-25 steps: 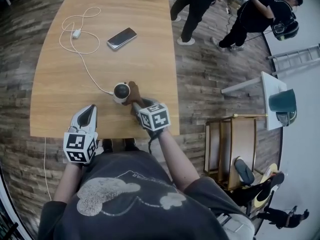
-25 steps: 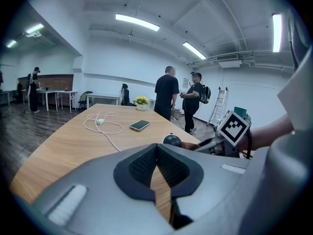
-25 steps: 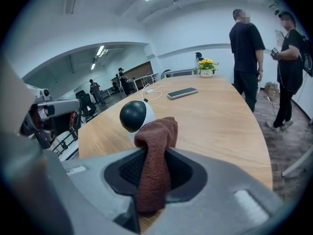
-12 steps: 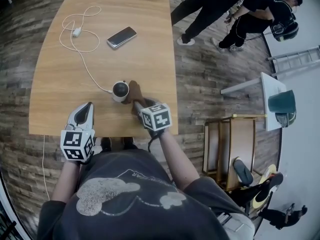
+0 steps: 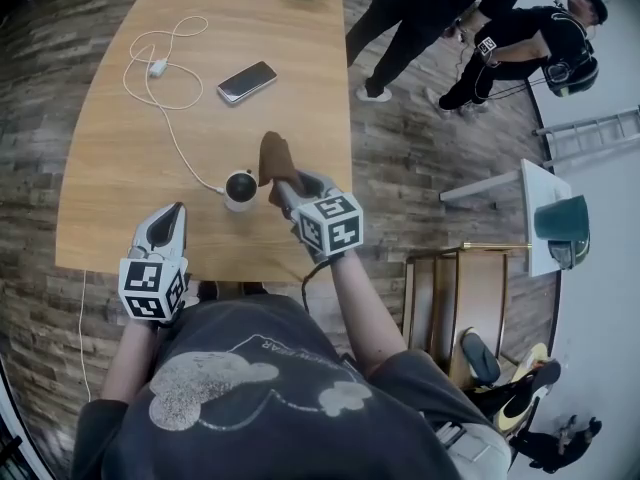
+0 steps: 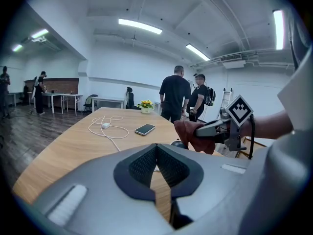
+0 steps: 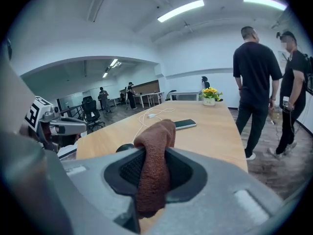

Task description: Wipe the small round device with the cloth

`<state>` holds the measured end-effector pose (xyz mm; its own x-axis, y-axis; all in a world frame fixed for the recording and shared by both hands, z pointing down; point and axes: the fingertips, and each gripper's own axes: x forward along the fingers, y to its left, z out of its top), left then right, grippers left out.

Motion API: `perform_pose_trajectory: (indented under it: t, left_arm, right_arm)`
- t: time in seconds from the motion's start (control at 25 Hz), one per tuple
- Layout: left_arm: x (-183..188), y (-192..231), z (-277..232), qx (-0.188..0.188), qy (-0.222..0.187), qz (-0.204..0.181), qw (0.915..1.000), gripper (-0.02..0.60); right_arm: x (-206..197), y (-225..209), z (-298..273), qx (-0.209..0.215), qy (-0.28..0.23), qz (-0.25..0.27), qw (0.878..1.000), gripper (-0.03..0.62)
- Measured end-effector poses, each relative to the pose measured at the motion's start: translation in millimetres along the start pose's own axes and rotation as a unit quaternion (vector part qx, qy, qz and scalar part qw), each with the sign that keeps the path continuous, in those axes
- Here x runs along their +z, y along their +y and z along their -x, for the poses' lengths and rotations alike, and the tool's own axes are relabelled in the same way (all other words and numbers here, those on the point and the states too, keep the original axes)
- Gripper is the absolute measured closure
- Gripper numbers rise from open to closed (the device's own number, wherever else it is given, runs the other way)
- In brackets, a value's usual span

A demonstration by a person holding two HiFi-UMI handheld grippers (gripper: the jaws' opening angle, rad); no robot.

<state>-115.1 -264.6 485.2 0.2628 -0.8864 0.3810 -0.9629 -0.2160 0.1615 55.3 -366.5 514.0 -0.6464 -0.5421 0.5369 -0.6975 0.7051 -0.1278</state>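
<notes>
Right gripper (image 5: 283, 183) clenched on the brown cloth (image 5: 272, 156), which is held just above and beside the small round device (image 5: 241, 186) on the desk (image 5: 110, 168); probably poised for a wipe across the top. Left gripper (image 5: 170, 218) parked near the desk edge, out of the way.

Left gripper view: jaws together, nothing between them; the cloth hangs clear of the device.

Right gripper view: a fold of cloth is pinched between the pads, with the device's dome just peeking out at its left.

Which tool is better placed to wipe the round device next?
Right. The right tool grips the brown cloth close to the round device; the left tool is shut, empty and farther from it.
</notes>
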Motion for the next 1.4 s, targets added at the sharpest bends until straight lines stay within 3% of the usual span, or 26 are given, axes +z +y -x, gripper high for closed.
perform_pose_trajectory:
  t: [0.2,0.72,1.04,1.4]
  left_arm:
    - [4.6,5.8,-7.8,0.013,-0.001,0.004,0.9999,0.562]
    - [-3.3,7.5,-21.0,0.051,0.024,0.014,0.9983,0.562]
    - [-8.8,-7.9,-24.7,0.07,0.034,0.017,0.9969,0.563]
    - [-12.0,-6.7,-25.3,0.076,0.034,0.014,0.9964,0.563]
  right_arm:
    - [-12.3,11.7,-26.4,0.046,0.039,0.029,0.998,0.513]
    - [-66.1,3.4,-66.1,0.103,0.127,0.05,0.985,0.513]
    - [-67.7,-2.8,-62.1,0.116,0.11,0.035,0.987,0.513]
    - [-36.0,-12.1,-27.8,0.093,0.053,0.004,0.994,0.513]
